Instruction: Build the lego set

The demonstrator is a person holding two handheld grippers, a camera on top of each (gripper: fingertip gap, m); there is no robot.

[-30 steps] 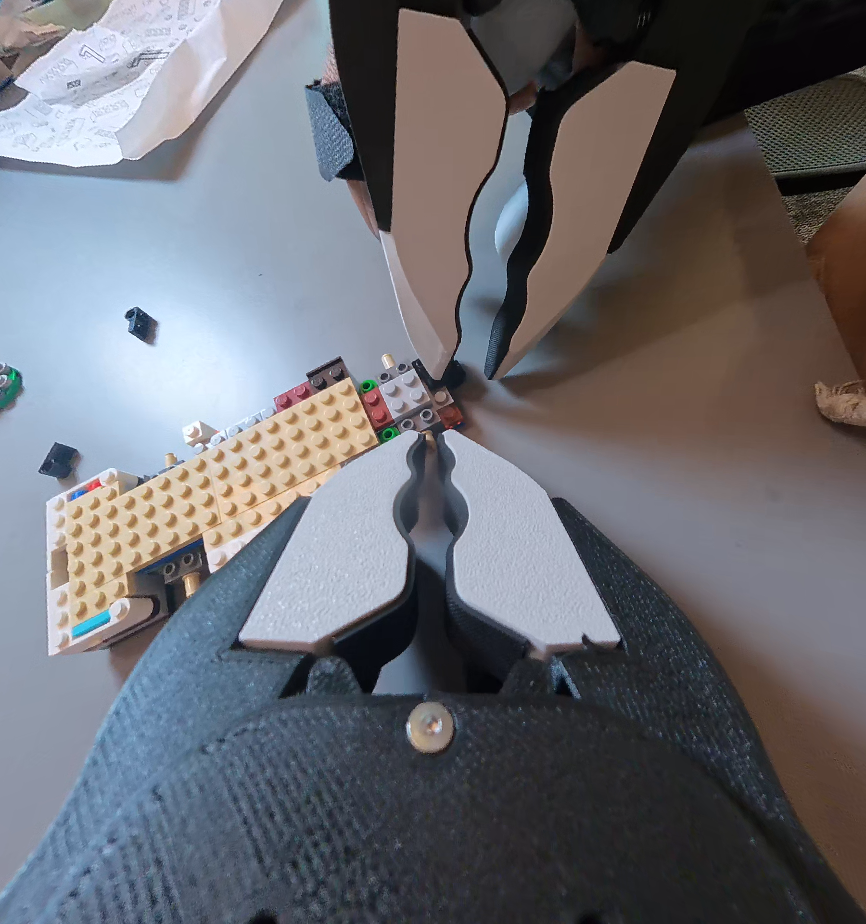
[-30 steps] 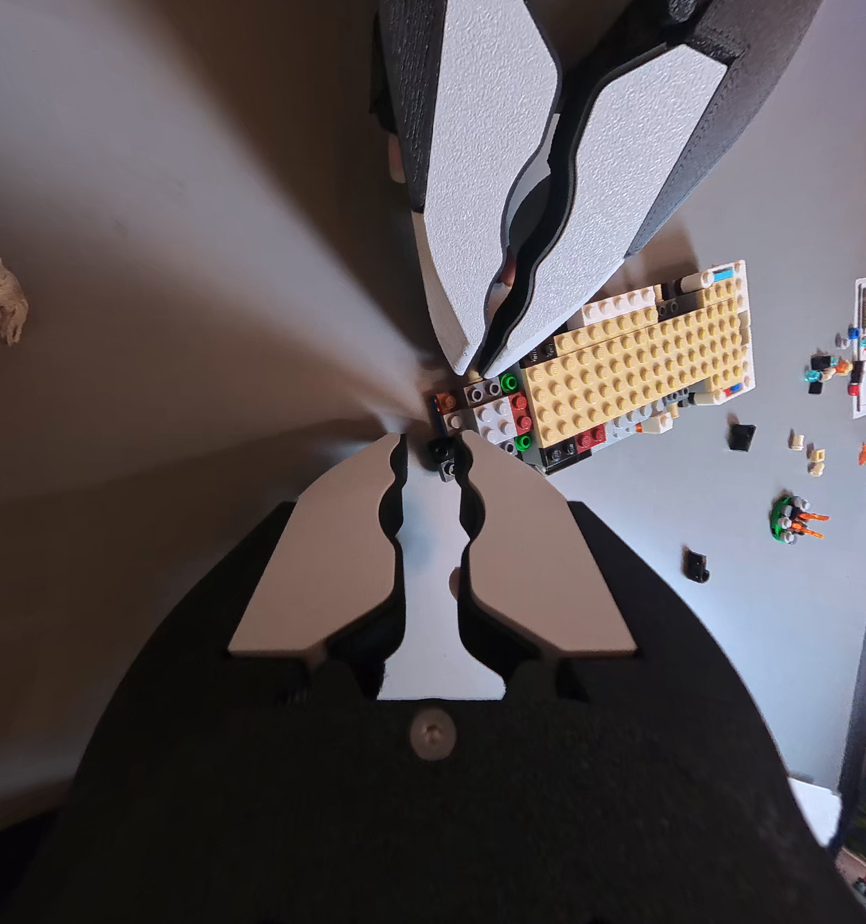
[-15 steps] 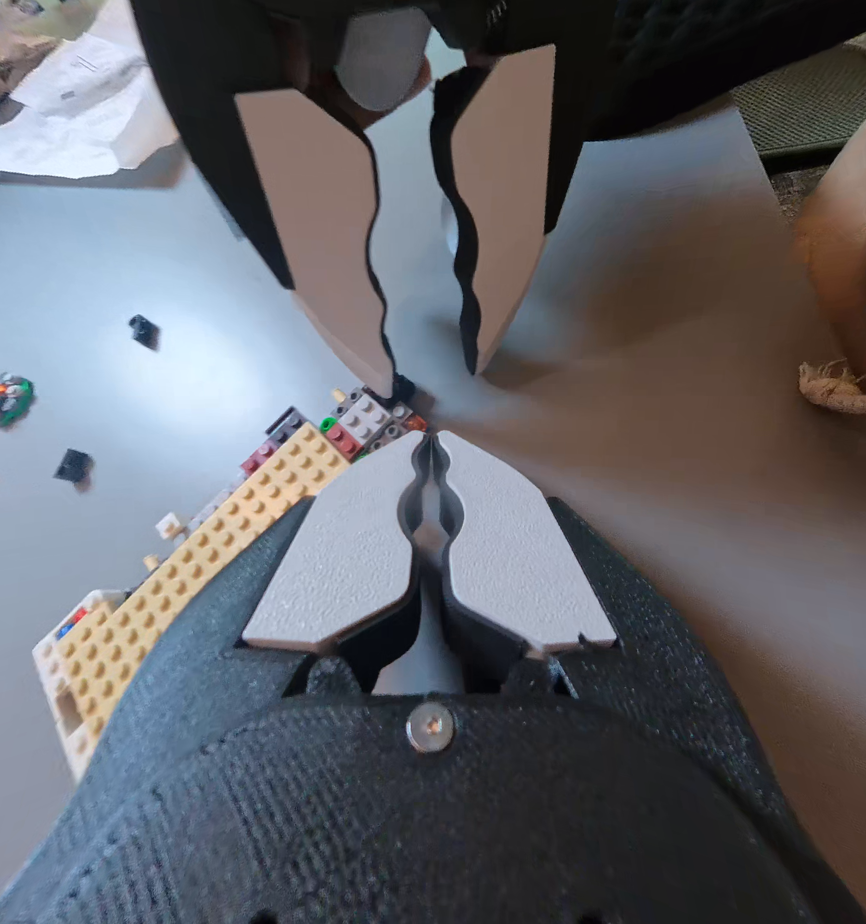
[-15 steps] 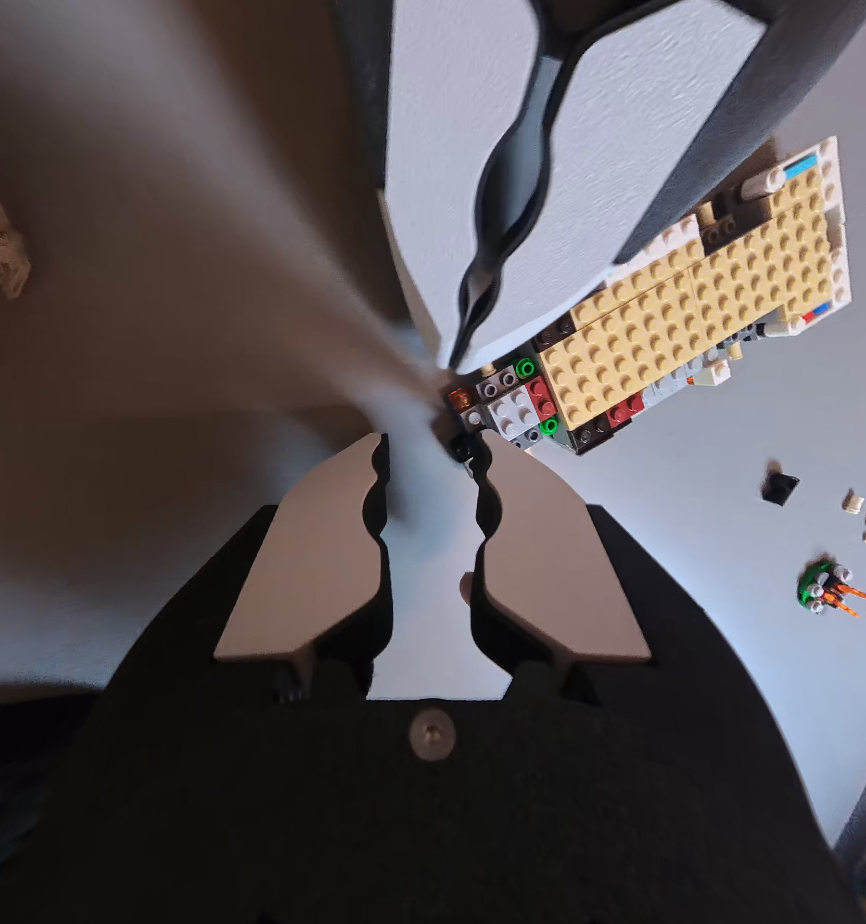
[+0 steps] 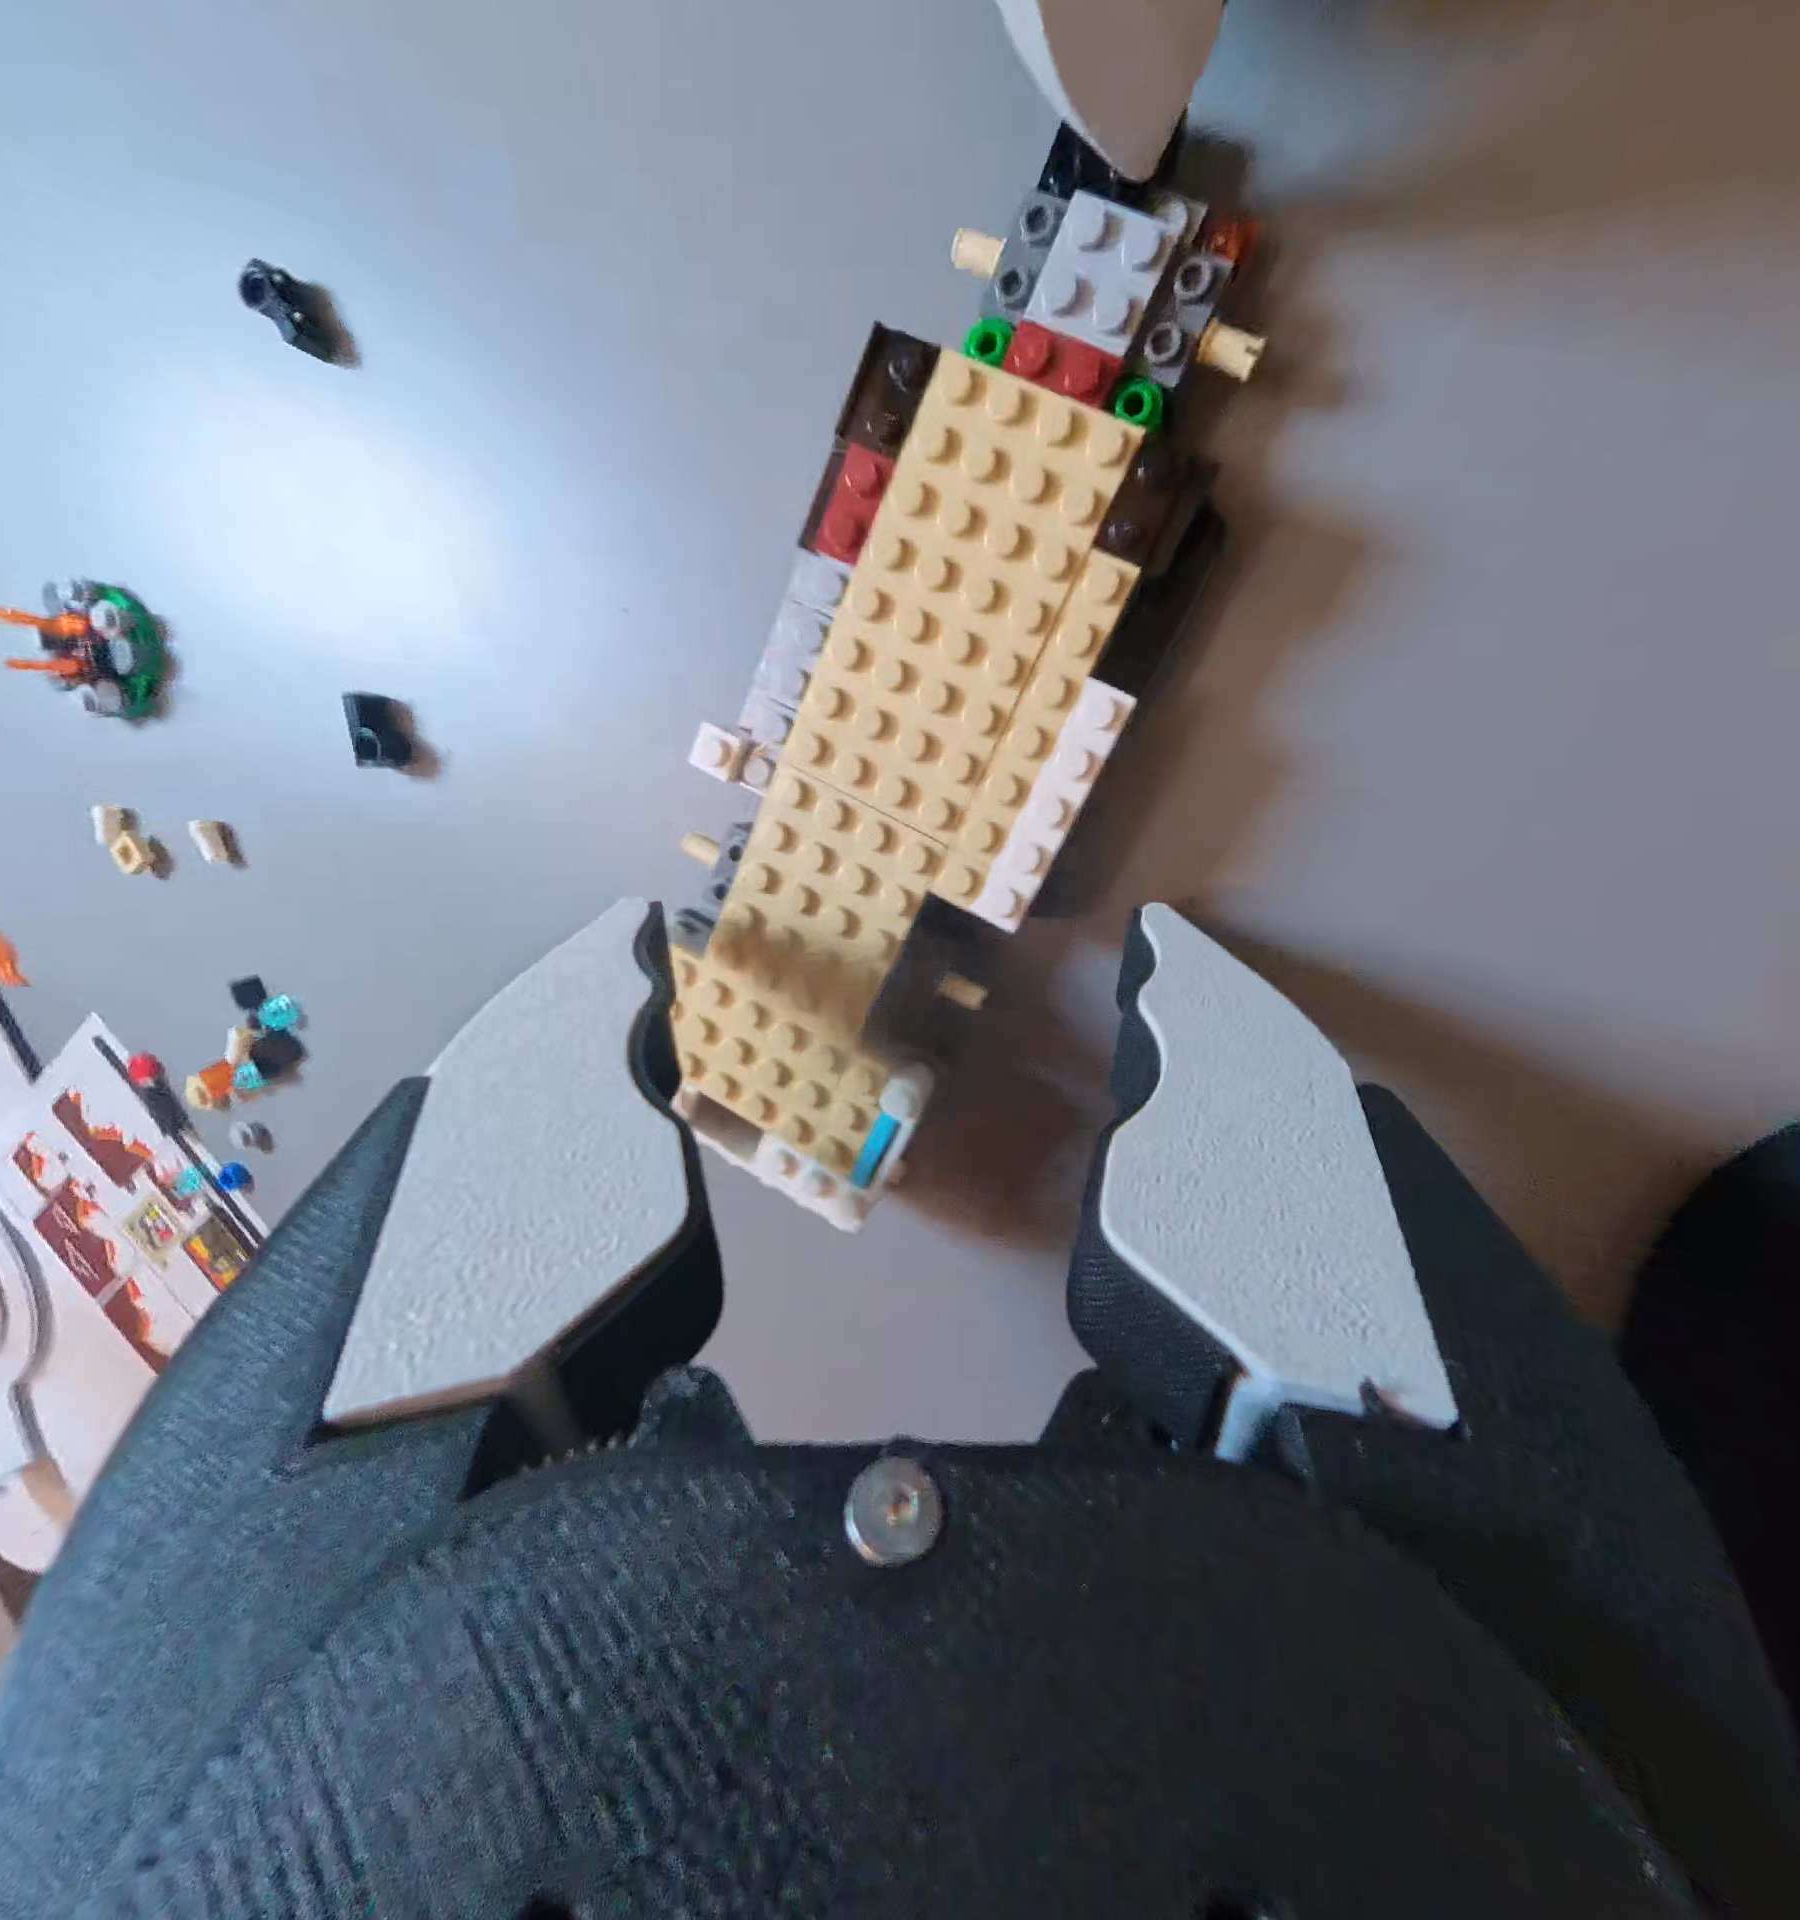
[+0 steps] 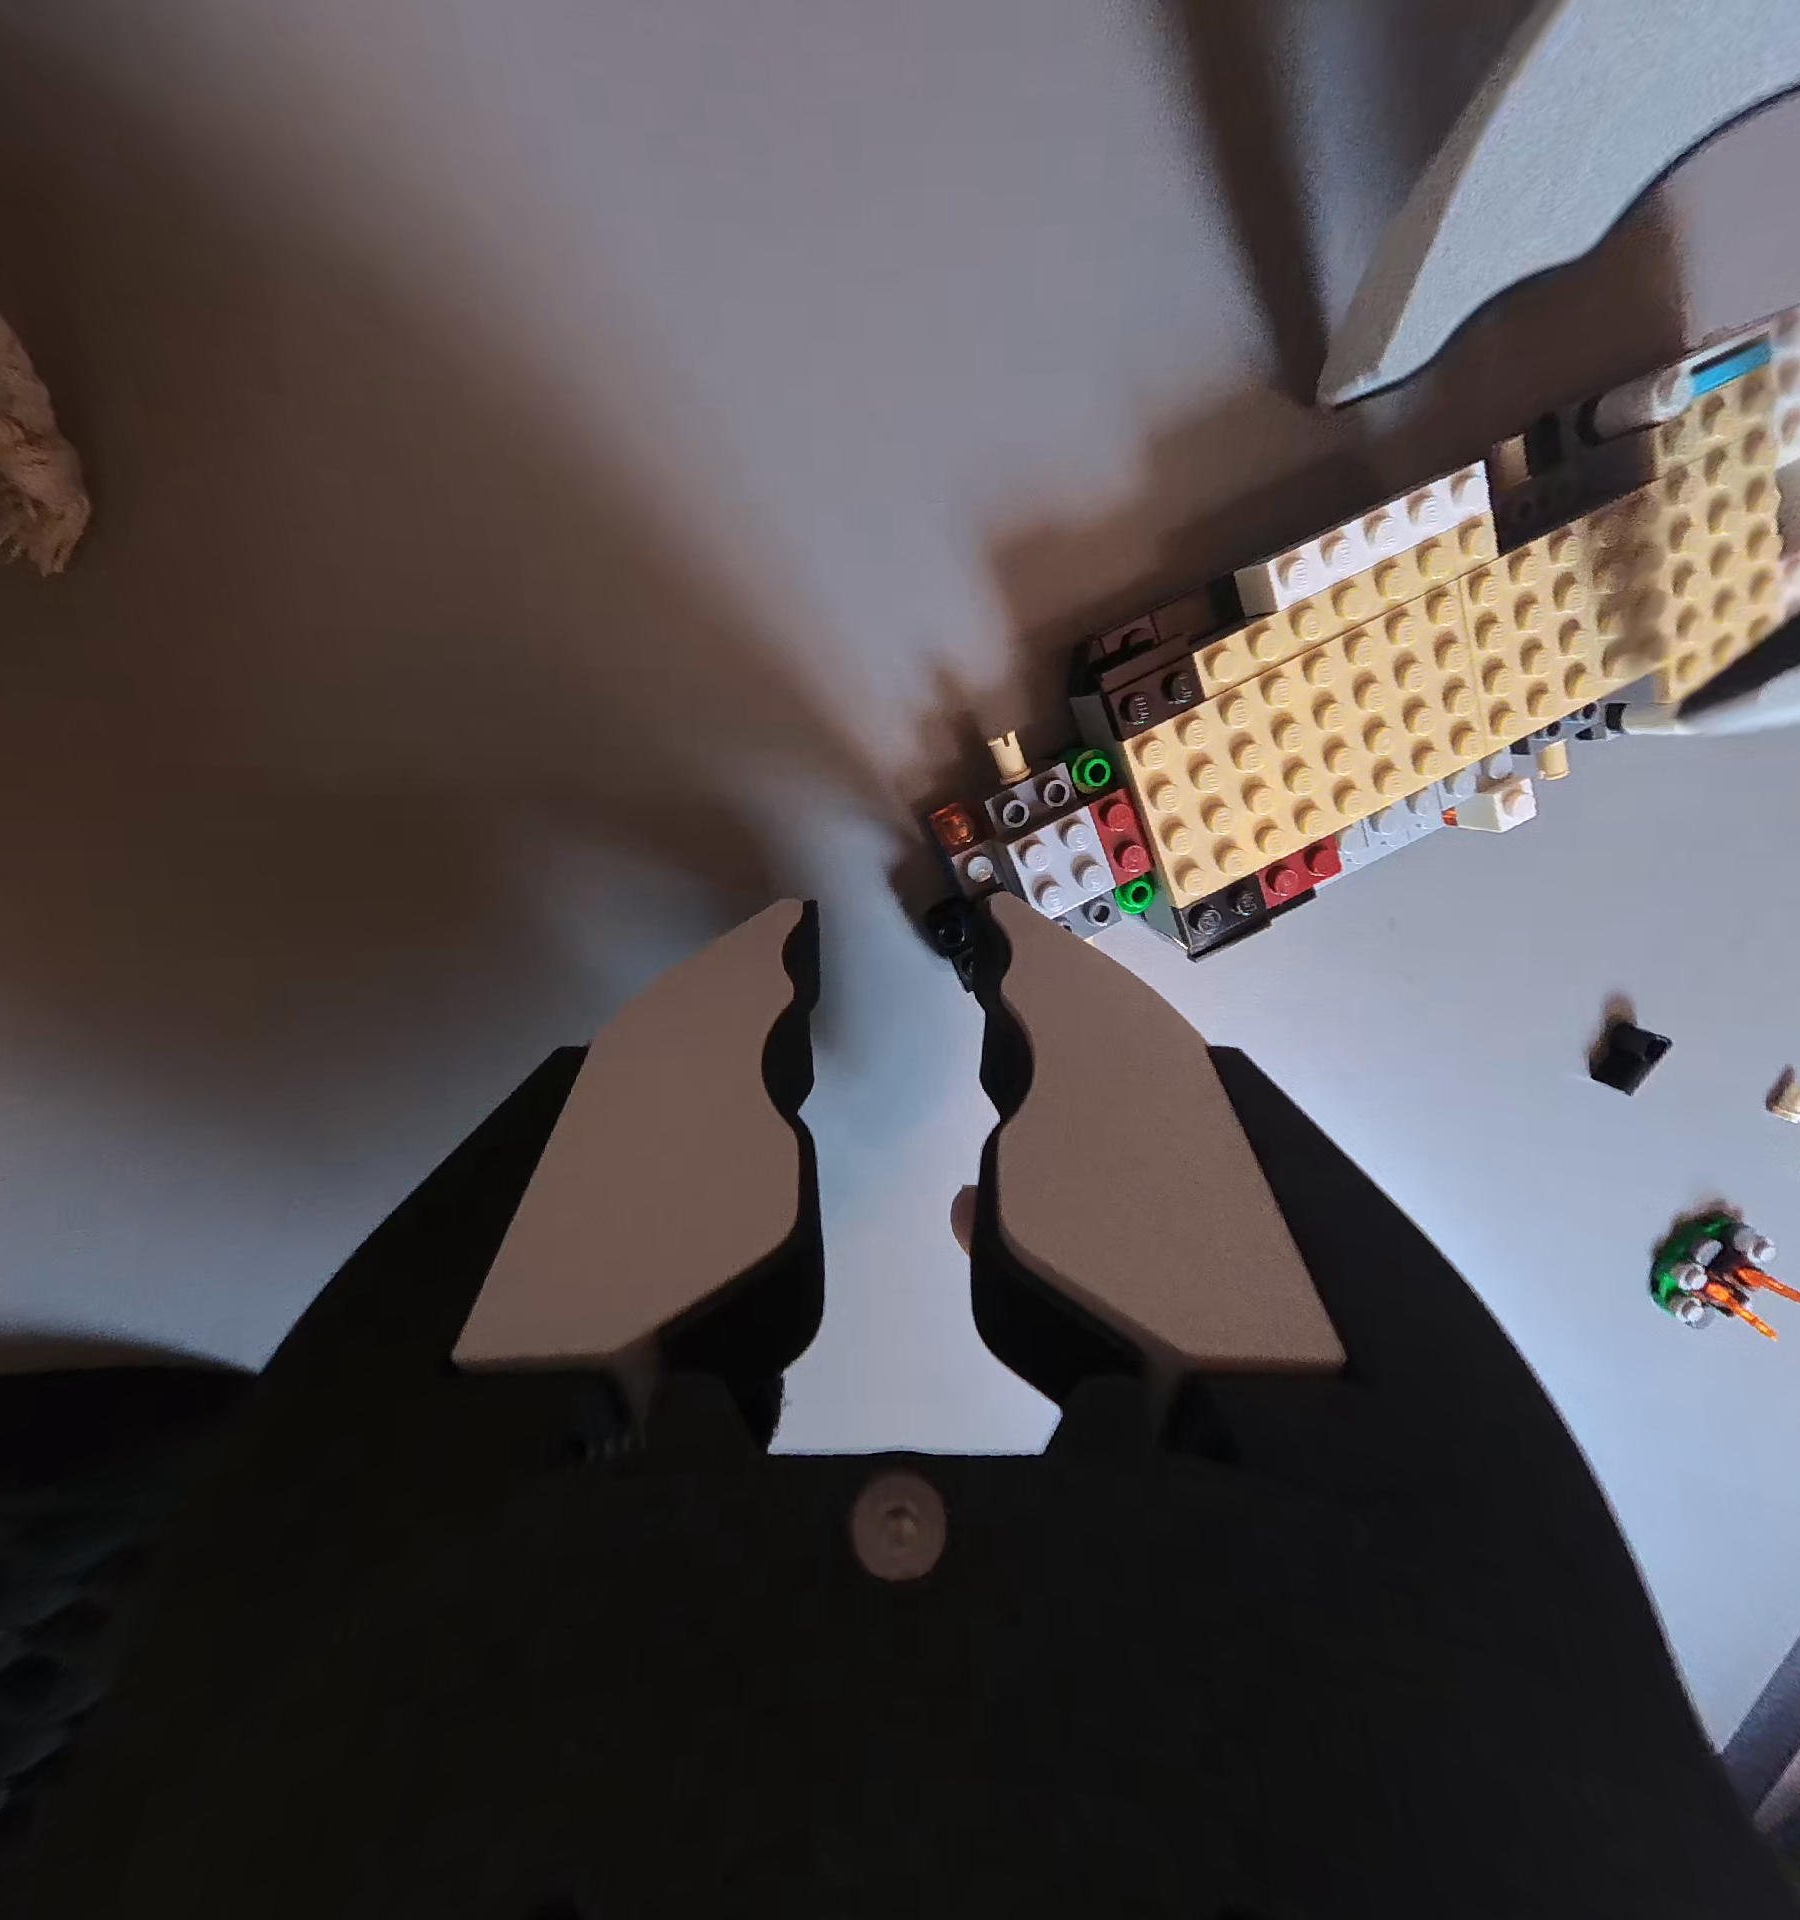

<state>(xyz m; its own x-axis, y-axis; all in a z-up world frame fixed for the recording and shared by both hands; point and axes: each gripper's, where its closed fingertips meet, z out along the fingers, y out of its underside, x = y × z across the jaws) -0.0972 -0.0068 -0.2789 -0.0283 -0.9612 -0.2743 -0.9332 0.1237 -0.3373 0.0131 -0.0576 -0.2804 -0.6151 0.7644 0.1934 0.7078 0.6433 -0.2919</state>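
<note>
While the grey desk [image 5: 376, 312] fills both views, the largest thing on it is a long tan studded brick model [image 5: 937, 665], running from the lower middle of the left wrist view up toward its upper right. Its near end, edged in white with a light-blue piece, lies between the left gripper [image 5: 896, 935] fingers, which are spread wide: the left finger [image 5: 553, 1122] is just beside or touching the model's edge, I cannot tell which, while the right finger stands clear of it. At the model's far end sit grey, dark-red and green pieces.

In the right wrist view that same end lies right of centre, and the right gripper [image 6: 901, 920] is parted with bare desk between its fingers. Its right fingertip is against a small black piece [image 6: 953, 930] at the model's corner; the left finger is clear.

Smaller things are scattered well apart from both grippers: a green round assembly with orange spikes [image 5: 106, 649], loose black bits [image 5: 382, 727], tiny tan pieces [image 5: 132, 836], and a printed sheet [image 5: 117, 1195] at the left view's lower left edge.
</note>
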